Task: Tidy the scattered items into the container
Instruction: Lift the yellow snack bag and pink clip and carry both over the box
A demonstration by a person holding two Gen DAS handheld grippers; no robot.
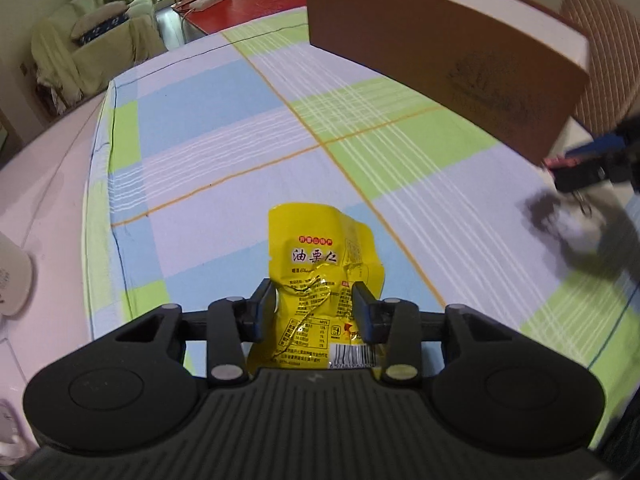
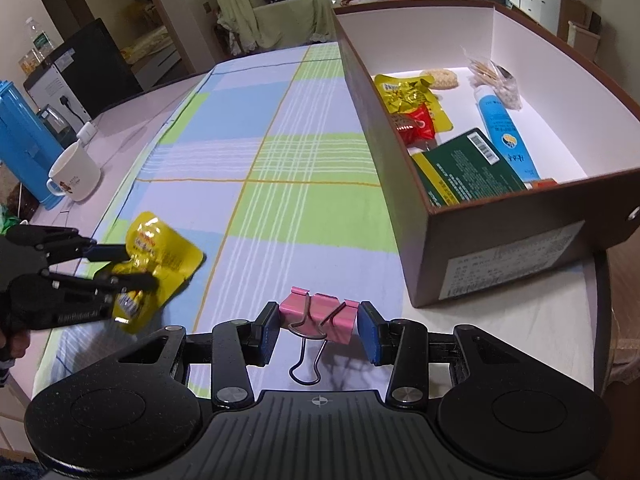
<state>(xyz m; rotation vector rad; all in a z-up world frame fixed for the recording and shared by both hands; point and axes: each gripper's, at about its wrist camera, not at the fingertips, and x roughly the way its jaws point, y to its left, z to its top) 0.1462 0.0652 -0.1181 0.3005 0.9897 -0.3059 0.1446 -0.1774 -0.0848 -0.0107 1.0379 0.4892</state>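
Note:
A yellow snack packet (image 1: 320, 256) sits between the fingers of my left gripper (image 1: 314, 294), which is shut on its lower half, over the checked cloth (image 1: 224, 128). The right wrist view shows the same left gripper (image 2: 132, 266) and packet (image 2: 164, 252) at the left, slightly above the cloth. My right gripper (image 2: 319, 320) is shut on a pink binder clip (image 2: 318, 314), its wire handles hanging down toward me. The brown box (image 2: 384, 128) with a white inside stands ahead on the right, open on top. It holds several items, among them a blue tube (image 2: 504, 132) and a green carton (image 2: 464, 172).
A white mug (image 2: 76, 174), a blue flask (image 2: 20, 136) and a black appliance (image 2: 80, 72) stand on the table left of the cloth. The box's near corner (image 2: 430, 256) is close to my right gripper. In the left wrist view the box wall (image 1: 440, 52) rises at the upper right.

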